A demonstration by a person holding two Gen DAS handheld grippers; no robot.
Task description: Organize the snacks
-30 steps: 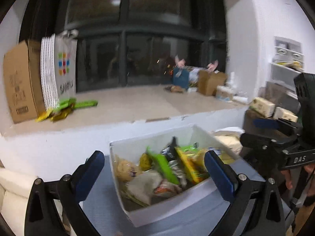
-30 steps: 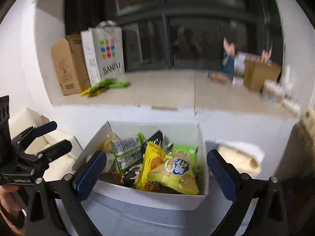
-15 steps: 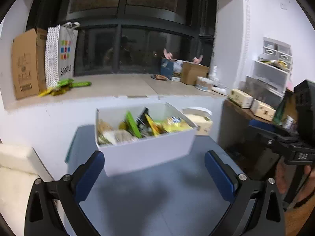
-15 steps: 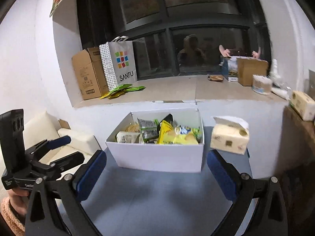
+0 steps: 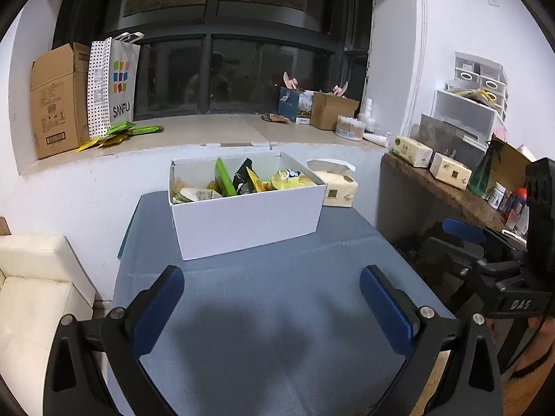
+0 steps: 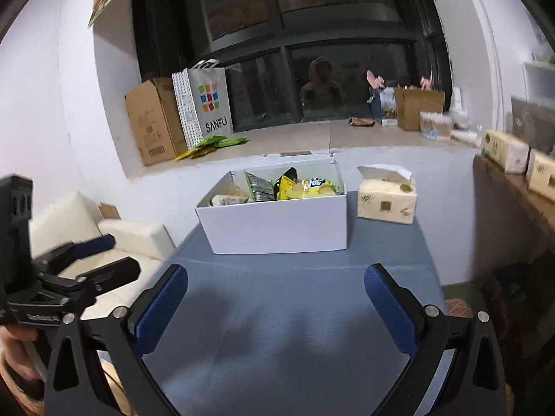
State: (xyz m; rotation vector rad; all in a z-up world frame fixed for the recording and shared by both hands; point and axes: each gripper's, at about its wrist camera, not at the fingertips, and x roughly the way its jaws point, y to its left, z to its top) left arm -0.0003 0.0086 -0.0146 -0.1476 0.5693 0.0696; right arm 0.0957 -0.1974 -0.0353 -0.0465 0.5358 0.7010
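A white box point(image 5: 246, 222) full of snack packets point(image 5: 249, 180) stands at the far end of the grey-blue table point(image 5: 277, 329); it also shows in the right wrist view point(image 6: 277, 227) with snacks point(image 6: 298, 187) inside. My left gripper point(image 5: 272, 306) is open and empty above the near table. My right gripper point(image 6: 275, 308) is open and empty, likewise well short of the box. The right gripper shows at the right edge of the left view point(image 5: 485, 253); the left gripper shows at the left of the right view point(image 6: 79, 263).
A tissue pack point(image 6: 386, 199) sits right of the box. The windowsill behind holds a cardboard box point(image 5: 55, 98), a SANFU bag point(image 5: 116, 85) and green packets point(image 5: 121, 131). A cream sofa point(image 5: 34, 284) is left; a cluttered wooden shelf point(image 5: 451, 187) is right.
Both grippers have pulled back and up from over the box; the box now looks smaller and farther, with bare table in front. Both stay open and empty.
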